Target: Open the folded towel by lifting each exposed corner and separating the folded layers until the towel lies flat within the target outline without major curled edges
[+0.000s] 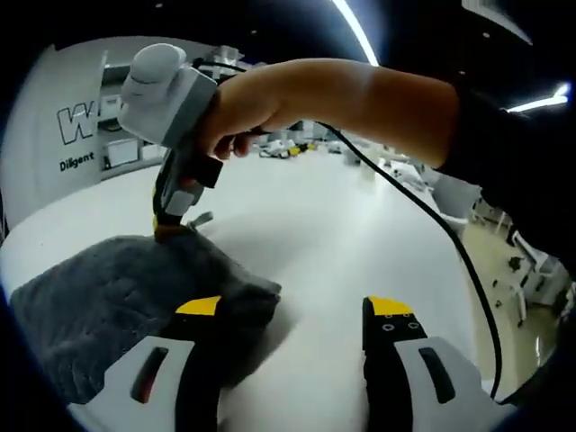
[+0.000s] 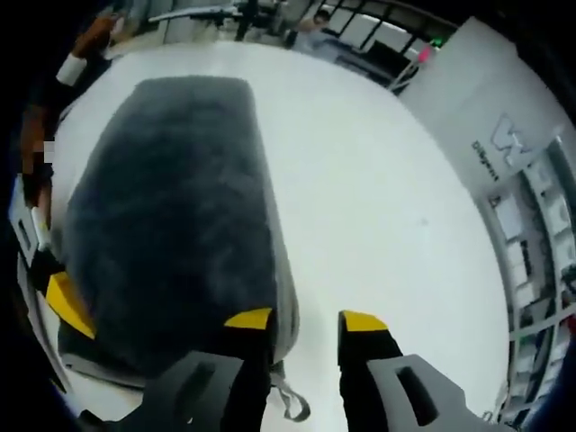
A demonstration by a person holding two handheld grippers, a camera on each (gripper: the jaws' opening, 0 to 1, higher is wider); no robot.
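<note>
Right claw (image 2: 304, 321) is sitting with jaws apart, gripping nothing, tips hovering at the near edge of the towel (image 2: 171, 207), one jaw over the fabric and one over bare surface (image 2: 378, 180). My read: it's lining up on a corner to lift. A small loop tag (image 2: 290, 401) is poking out right below the jaws, so this looks like a hem corner.

Left claw (image 1: 295, 308) is also gaping wide and empty, left jaw overlapping the towel (image 1: 117, 297), right jaw over bare surface (image 1: 342, 216). Probably staging to pin or catch a layer while the other side peels.

Towel is lying still folded, thick stacked edge showing, on the white surface. Can't make out any target outline.

Count: one towel, two claws, one loop tag, one hand (image 1: 270, 103) gripping the right claw.
</note>
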